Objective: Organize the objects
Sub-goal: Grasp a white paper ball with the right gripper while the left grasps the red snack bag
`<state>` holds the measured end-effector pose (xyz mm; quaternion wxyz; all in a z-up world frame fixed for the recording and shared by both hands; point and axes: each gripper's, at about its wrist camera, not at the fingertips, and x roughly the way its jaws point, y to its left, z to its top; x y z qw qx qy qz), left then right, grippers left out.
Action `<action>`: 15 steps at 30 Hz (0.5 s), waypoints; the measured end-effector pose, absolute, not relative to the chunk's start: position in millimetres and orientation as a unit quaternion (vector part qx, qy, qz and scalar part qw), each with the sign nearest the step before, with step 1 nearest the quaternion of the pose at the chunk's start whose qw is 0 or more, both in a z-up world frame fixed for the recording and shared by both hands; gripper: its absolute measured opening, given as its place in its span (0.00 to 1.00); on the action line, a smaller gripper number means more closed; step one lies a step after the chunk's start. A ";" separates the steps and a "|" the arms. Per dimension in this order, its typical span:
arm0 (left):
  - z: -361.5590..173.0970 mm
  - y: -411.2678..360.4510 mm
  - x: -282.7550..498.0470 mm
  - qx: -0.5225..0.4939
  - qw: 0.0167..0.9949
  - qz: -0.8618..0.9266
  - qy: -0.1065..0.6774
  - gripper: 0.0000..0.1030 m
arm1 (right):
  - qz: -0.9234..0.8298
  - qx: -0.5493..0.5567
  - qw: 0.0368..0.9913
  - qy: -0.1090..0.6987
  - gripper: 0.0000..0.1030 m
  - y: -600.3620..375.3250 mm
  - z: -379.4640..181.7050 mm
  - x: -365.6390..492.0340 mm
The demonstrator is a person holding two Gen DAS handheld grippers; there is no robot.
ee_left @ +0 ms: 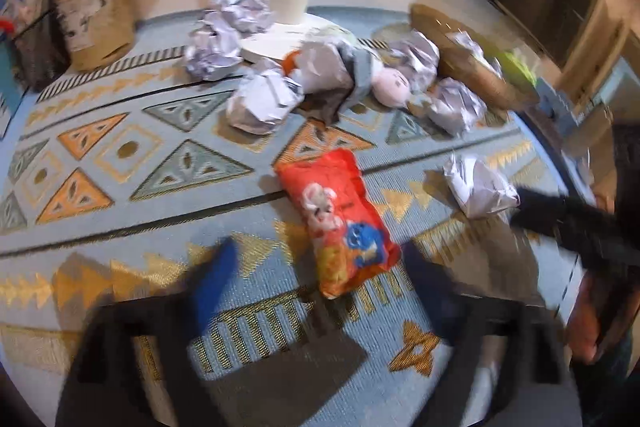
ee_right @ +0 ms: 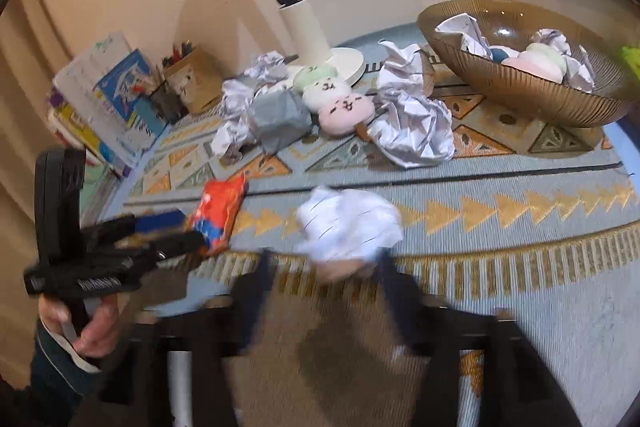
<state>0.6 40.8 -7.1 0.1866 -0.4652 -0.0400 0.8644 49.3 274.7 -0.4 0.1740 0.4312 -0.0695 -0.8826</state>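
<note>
Crumpled paper ball [ee_right: 349,223] lies, seemingly ungripped, between right hand-held gripper [ee_right: 324,267] fingers.

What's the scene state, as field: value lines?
surface: patterned blue tablecloth
left gripper: open, snack packet between its jaws, not gripped
right gripper: open, jaws either side of crumpled paper ball; contact unclear from blur
bowl: holds paper balls and soft toys
loose items: skewer-shaped plush, more paper balls beside lamp base
back left: pencil holder, books
</note>
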 end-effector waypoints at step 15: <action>-20.5 99.2 -12.5 -0.435 0.115 0.891 0.062 0.36 | -0.887 0.451 0.096 0.017 0.62 243.4 -23.9 20.3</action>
